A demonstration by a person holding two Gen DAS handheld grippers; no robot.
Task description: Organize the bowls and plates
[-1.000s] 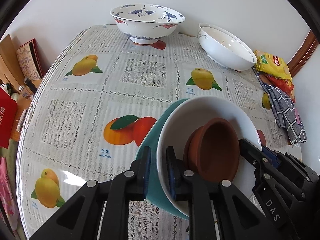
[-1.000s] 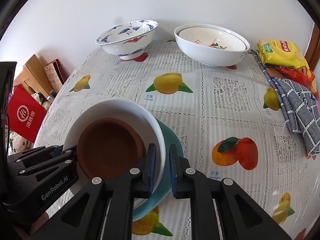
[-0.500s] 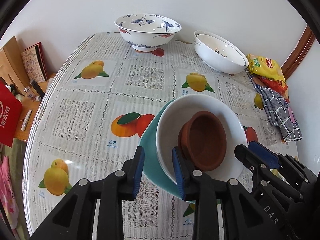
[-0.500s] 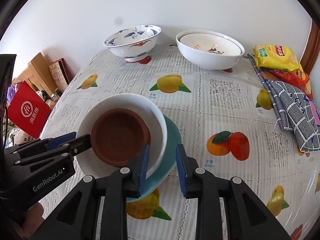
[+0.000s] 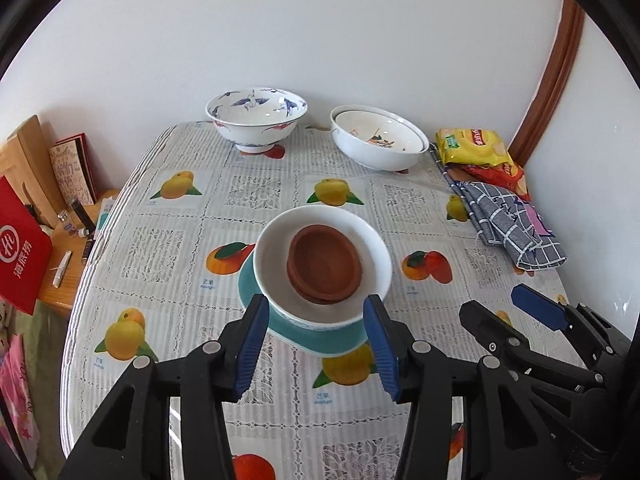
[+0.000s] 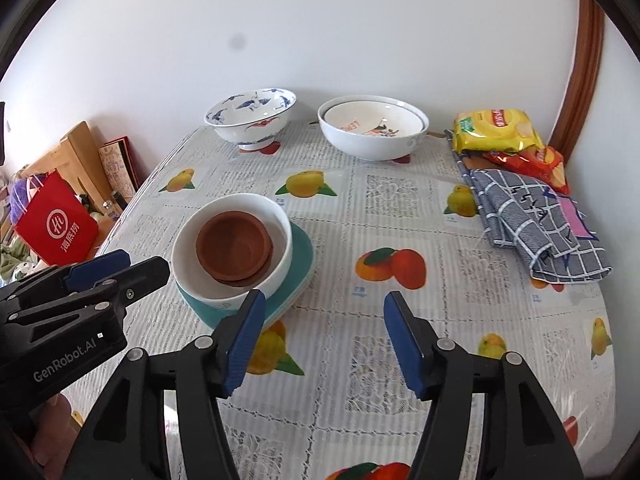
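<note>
Since the earlier frames both of our grippers have drawn back and up from the stack, and their jaws have just been opening with nothing between them. Our left gripper (image 5: 316, 342) now stands with its jaws spread, the pads clear of the crockery, though in its own view they frame the near side of the stack. Our right gripper (image 6: 322, 340) is spread too, over bare tablecloth (image 6: 360, 220).

Going left to right in the left wrist view: at 9 o'clock a red bag (image 5: 20, 252) beside the table, then the stack at centre, a teal plate (image 5: 320, 340) carrying a white bowl (image 5: 272, 276) with a brown clay dish (image 5: 324, 266) inside. At 11 o'clock stands the blue-and-white crane bowl (image 5: 256, 120), at 1 o'clock two nested white bowls (image 5: 376, 148), at 2 o'clock a yellow snack bag (image 5: 472, 146) and at 3 o'clock a checked cloth (image 5: 516, 228).

Only the left view shows the stack head-on, with the right gripper entering at 4 o'clock. The right wrist view puts the stack at 9 o'clock, left of its own jaws, and alone shows the left gripper's side with its printed lettering, a red snack bag (image 6: 536, 160) plainly, and a bit of a hand (image 6: 52, 432) at 8 o'clock.
</note>
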